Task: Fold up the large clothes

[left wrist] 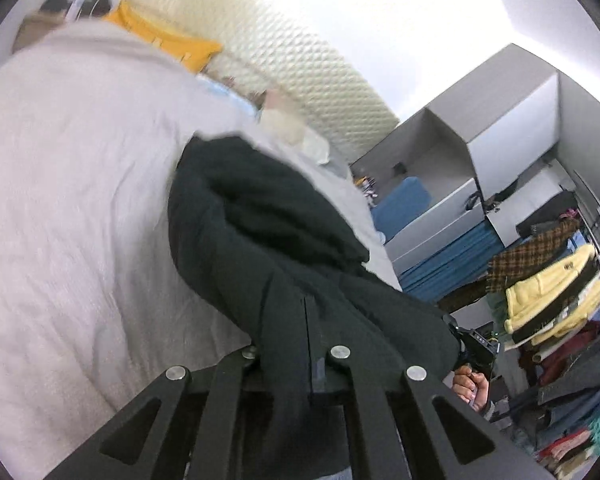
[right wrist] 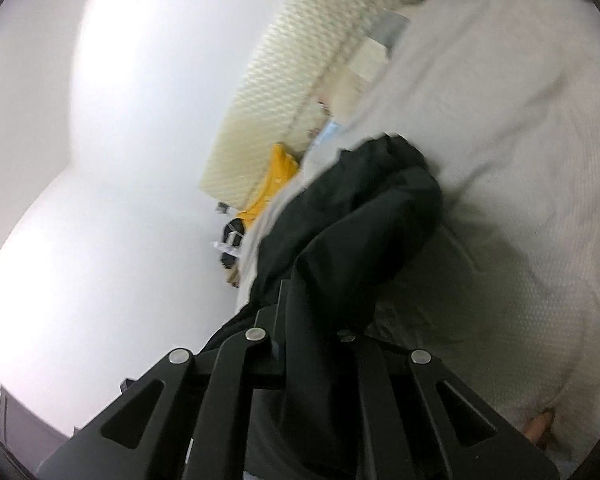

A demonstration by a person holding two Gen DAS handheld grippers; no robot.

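A large dark green-black garment (left wrist: 268, 232) hangs bunched over the white bedspread (left wrist: 80, 200). My left gripper (left wrist: 300, 344) is shut on one end of it, the cloth draped over the fingers. In the right wrist view the same dark garment (right wrist: 360, 220) runs up from my right gripper (right wrist: 304, 320), which is shut on its other end, above the white bedspread (right wrist: 500, 160). The right gripper and the hand holding it (left wrist: 470, 384) show at the lower right of the left wrist view. Both views are tilted and blurred.
A cream quilted headboard (left wrist: 268, 52) stands behind the bed, with a yellow garment (left wrist: 168, 36) by it. A rack of folded and hanging clothes (left wrist: 548, 300) and grey shelving with blue bins (left wrist: 440, 208) stand to the right. A white wall (right wrist: 100, 160) fills the left.
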